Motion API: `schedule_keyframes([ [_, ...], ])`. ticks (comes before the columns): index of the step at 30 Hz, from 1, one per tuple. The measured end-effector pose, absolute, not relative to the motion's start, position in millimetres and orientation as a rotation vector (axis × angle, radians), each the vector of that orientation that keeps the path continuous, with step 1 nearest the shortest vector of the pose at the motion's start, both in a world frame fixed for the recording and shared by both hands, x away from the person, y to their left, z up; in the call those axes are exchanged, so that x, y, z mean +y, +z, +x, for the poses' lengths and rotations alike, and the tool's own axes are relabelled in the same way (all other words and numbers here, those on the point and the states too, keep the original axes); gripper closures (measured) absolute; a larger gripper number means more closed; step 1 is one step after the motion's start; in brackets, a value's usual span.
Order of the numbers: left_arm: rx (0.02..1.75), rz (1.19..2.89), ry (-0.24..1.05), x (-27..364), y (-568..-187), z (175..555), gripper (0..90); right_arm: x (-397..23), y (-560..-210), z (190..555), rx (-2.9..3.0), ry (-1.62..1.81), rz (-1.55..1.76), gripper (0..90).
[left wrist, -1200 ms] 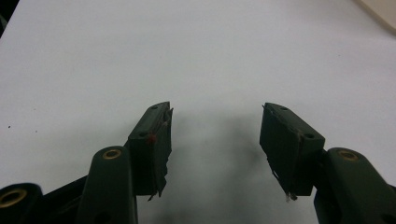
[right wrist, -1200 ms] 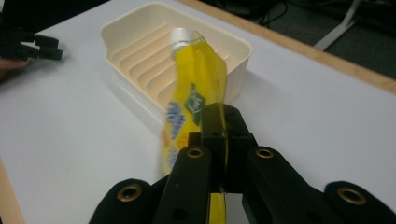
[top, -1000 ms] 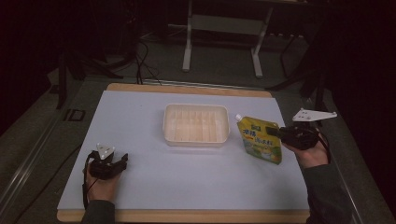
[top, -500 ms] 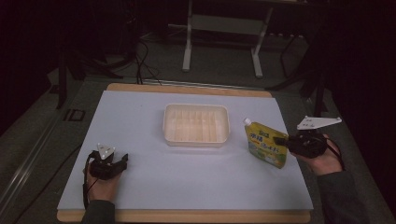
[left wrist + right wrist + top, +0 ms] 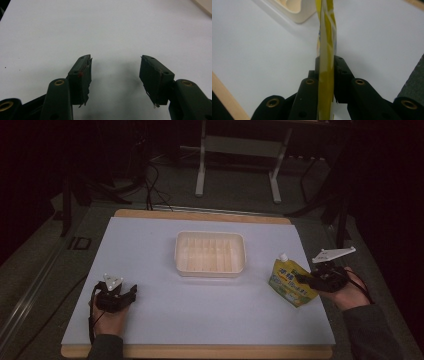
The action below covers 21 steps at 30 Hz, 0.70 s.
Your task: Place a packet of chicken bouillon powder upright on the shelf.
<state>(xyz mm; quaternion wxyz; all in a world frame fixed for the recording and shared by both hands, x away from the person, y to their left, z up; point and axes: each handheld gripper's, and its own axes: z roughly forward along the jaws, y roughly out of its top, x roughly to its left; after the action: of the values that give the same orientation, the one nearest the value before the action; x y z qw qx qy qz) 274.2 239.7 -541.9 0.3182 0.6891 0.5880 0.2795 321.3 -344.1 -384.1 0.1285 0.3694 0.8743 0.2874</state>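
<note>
A yellow-green spouted pouch (image 5: 292, 285) is at the right of the white mat, its white cap pointing to the far side. My right gripper (image 5: 302, 279) is shut on its right edge. In the right gripper view the pouch (image 5: 327, 37) stands edge-on between the two jaws of my right gripper (image 5: 327, 60); they have just been opening slightly, and their pads still touch it. My left gripper (image 5: 131, 292) rests at the near left of the mat. Its jaws stand open over bare mat in the left gripper view (image 5: 115, 65).
A shallow cream plastic container (image 5: 210, 235) sits in the middle of the mat, left of the pouch, and its corner (image 5: 294, 10) appears in the right gripper view. The wooden table edge (image 5: 200, 351) runs along the near side. A metal stand (image 5: 235, 145) is beyond the table.
My right gripper has carried the pouch a little to the right and toward the near edge. The left hand and gripper have stayed where they were.
</note>
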Motion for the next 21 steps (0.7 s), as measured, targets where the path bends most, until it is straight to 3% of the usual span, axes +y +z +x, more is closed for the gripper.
schedule_keyframes([
  [9,1.547,1.81,0.737,239.8,-541.9,274.1,42.5,-343.5,-385.4,323.3,2.525,0.887,1.281,89.4],
  [21,1.547,1.813,0.738,239.7,-541.8,274.0,42.5,-356.1,-389.9,320.9,2.453,1.229,1.386,89.9],
])
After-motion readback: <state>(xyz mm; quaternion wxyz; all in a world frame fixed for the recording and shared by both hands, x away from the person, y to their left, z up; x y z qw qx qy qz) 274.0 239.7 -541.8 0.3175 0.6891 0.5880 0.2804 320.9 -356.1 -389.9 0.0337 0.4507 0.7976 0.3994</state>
